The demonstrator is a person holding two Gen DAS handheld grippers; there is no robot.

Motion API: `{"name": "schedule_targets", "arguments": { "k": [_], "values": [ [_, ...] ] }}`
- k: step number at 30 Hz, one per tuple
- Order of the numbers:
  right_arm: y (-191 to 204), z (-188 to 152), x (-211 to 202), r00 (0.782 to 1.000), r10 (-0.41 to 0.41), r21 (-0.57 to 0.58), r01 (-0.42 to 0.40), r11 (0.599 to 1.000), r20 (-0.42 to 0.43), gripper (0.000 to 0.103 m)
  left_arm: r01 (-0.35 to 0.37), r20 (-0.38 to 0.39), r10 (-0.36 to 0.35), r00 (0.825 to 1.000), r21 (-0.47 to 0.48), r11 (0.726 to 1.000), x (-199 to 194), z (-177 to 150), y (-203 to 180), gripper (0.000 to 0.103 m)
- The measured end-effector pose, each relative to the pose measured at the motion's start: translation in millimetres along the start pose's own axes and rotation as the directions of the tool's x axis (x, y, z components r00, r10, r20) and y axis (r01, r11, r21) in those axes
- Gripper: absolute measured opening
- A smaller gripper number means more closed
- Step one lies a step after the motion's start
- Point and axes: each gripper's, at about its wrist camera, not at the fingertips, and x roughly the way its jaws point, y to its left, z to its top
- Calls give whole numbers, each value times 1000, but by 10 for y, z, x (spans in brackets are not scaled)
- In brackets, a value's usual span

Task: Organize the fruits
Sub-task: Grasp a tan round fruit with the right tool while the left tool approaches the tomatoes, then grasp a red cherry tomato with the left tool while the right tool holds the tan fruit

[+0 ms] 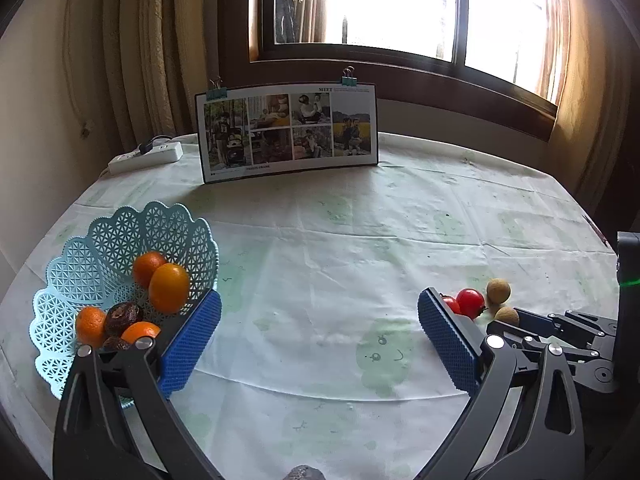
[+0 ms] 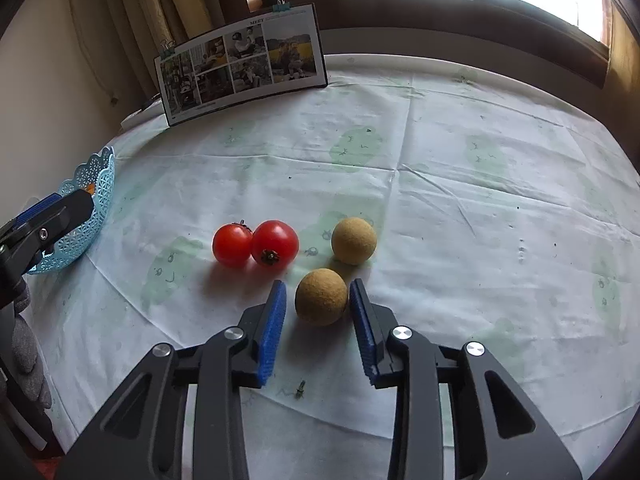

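Tabletop [image 1: 360,240] carries a wrinkled white cloth with faint green prints. A photo board [image 1: 290,132] stands upright near the far edge, two binder clips on its top edge. A white power strip [image 1: 146,157] lies at the far left corner.

The light blue lattice basket [image 1: 116,248] sits by the left edge. It holds four oranges [image 1: 169,288] and a couple of dark brown fruits [image 1: 123,317]; I can't tell what kind.

Left gripper [image 1: 320,344] hovers over the near left part of the tabletop with its jaws spread wide and nothing between the blue pads. Its left finger overlaps the basket's near rim in the left wrist view; contact can't be judged.

Right gripper [image 2: 318,320] is low over the near right area, part open, and straddles the nearer brown ball fruit [image 2: 321,297]. The right pad looks to be touching or just beside the fruit, while a gap shows on the left pad side. It isn't clamped, and the fruit rests on the cloth.

The second brown ball fruit [image 2: 354,240] lies just beyond and slightly right, apart from the first. Two red tomatoes [image 2: 256,244] sit touching each other to the left of it, between the brown fruits and the basket.

A small dark speck [image 2: 300,388] lies on the cloth between the right gripper's fingers, near the camera.
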Motion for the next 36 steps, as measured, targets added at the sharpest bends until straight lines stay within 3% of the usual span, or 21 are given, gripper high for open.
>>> {"name": "schedule_targets", "arguments": {
  "k": [9, 21, 28, 36],
  "values": [
    [-180, -8, -124, 999, 8, 42, -10, 999, 38, 27, 116, -85, -111, 990, 52, 992, 245, -59, -294, 100],
    [-289, -35, -166, 996, 74, 79, -78, 994, 55, 27, 250, -218, -224, 950, 98, 963, 608, -133, -665, 64],
    [-311, -38, -154, 994, 99, 92, -103, 990, 50, 27, 267, -227, -234, 945, 127, 955, 684, -134, -759, 42],
    [-290, -49, -115, 993, 116, 89, -119, 989, 32, 28, 305, -230, -269, 935, 138, 942, 722, -139, -817, 29]
  ]
}}
